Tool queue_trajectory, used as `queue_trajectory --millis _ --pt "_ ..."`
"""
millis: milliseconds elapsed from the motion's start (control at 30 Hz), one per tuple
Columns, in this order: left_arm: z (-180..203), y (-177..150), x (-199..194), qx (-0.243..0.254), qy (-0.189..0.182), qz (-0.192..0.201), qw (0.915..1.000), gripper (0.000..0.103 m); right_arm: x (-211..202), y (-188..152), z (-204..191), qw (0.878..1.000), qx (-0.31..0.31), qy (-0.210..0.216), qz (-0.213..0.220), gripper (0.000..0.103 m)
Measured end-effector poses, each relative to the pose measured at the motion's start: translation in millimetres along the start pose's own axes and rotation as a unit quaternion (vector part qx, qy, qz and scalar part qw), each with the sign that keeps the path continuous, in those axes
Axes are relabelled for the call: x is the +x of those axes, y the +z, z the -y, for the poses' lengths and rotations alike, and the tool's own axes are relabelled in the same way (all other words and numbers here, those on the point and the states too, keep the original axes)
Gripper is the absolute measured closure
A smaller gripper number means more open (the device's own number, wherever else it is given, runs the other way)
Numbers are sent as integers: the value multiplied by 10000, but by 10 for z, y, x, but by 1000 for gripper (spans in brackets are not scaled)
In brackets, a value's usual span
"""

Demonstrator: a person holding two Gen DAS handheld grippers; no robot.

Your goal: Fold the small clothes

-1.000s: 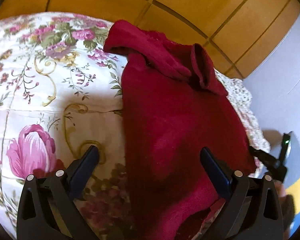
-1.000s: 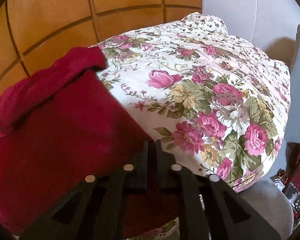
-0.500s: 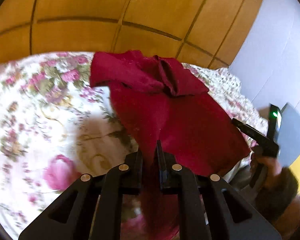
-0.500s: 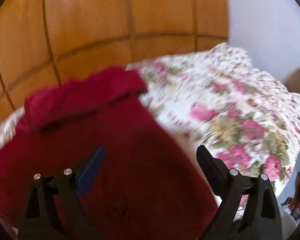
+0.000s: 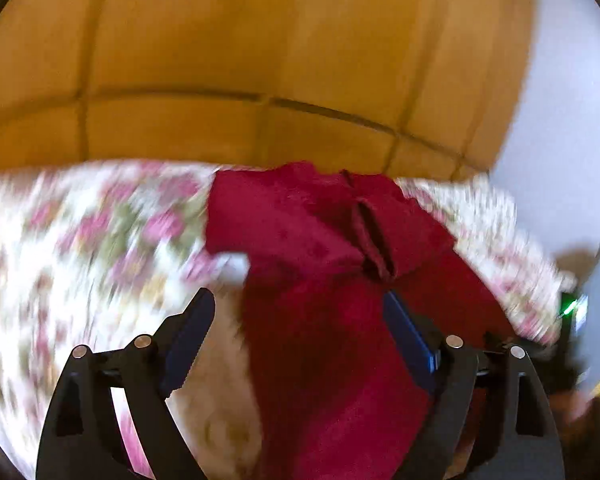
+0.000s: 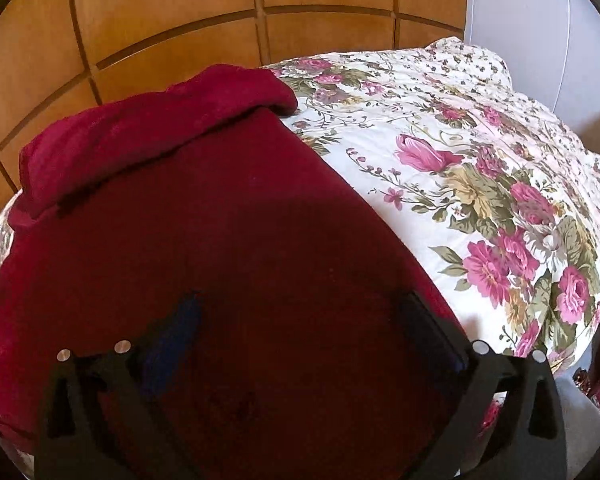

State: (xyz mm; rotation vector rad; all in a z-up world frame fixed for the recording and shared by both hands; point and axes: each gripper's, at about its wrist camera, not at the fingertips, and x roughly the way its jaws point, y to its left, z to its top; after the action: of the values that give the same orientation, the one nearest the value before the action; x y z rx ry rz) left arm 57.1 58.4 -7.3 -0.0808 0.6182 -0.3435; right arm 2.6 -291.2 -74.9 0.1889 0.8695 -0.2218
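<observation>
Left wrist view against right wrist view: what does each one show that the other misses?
Only the left wrist view shows the slit-like fold at the garment's far end and a green light at the right edge. Only the right wrist view shows the bedspread's flowers sharply and its far corner by the grey wall. Both show the red garment lying on the floral bedspread, the wooden panelling behind, and the view's own claw, left and right, opening above the cloth with nothing gripped.

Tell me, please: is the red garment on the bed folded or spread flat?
Partly folded. On the red garment the far part is turned over onto the body as a thick band; the near body lies flat on the floral bedspread.
</observation>
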Motion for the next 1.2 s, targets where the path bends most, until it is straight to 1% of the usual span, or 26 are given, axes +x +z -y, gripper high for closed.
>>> queue_trajectory --millis 33,100,133,167,233,267,300,333,367,400,433,467,533,567,633,700,733,767,833,900,967,1000,1033,1067,1133,1200 --pt "103 41 133 361 25 -93 9993 19 -8 -3 -1 10000 18 16 -1 2" --pt "350 96 487 1188 198 -337 9921 20 -8 -4 -1 10000 42 40 7 2" --pt "420 107 596 1447 253 -386 9884 26 -7 -1 -6 10000 44 35 9 2" --pt "510 106 774 1847 422 -408 9810 29 0 5 -12 10000 41 26 10 2" --pt "674 95 1009 2460 607 -460 9663 32 3 3 -22 10000 35 3 20 2" --pt "738 93 1164 2809 720 -512 9557 35 2 -1 -24 10000 36 -1 26 2" --pt "767 94 1308 3053 817 -588 9469 36 3 -1 -23 10000 42 2 31 2" --pt "756 94 1389 3130 849 -638 9438 45 3 1 -25 10000 48 6 32 2" --pt "725 132 1482 3091 774 -734 9450 66 3 2 -24 10000 53 13 30 2" --pt "679 184 1516 2908 578 -844 9513 79 5 4 -26 10000 57 19 32 2" --pt "626 248 1515 2660 409 -921 9587 86 7 4 -27 10000 62 26 36 2" --pt "536 328 1467 2302 298 -873 9688 89 9 5 -26 10000 66 30 37 2" --pt "380 440 1289 1840 250 -576 9809 89 15 8 -27 10000 85 25 33 2" --pt "340 491 1200 1706 264 -444 9840 91 16 10 -26 9999 96 21 31 2" --pt "198 553 1020 1455 305 -191 9887 91 27 18 -32 9999 120 6 31 2" --pt "-3 625 832 1141 395 58 9927 91 29 21 -35 9999 108 0 33 2" --pt "-170 657 717 902 441 199 9948 91 30 22 -33 9999 103 7 41 2" --pt "-229 714 687 745 510 284 9955 91 33 20 -31 9999 105 10 48 2" --pt "-513 738 521 286 730 495 9957 91 39 20 -35 9999 97 3 67 2" --pt "-907 741 385 -394 967 633 9925 91 44 14 -41 9999 81 -13 89 2" --pt "-1301 713 283 -1119 1230 683 9837 91 47 12 -46 9999 72 -23 108 2" --pt "-1495 669 239 -1467 1361 695 9773 91 47 11 -44 9999 71 -27 115 2" --pt "-1590 632 219 -1637 1427 693 9737 91 48 8 -44 9999 71 -30 124 2" --pt "-1784 566 183 -1934 1545 653 9667 91 50 8 -45 9999 67 -35 137 2" --pt "-2035 454 138 -2306 1714 544 9563 91 52 0 -53 9998 62 -51 158 2" --pt "-2330 300 95 -2764 2004 435 9389 91 53 -7 -57 9998 57 -64 176 2"
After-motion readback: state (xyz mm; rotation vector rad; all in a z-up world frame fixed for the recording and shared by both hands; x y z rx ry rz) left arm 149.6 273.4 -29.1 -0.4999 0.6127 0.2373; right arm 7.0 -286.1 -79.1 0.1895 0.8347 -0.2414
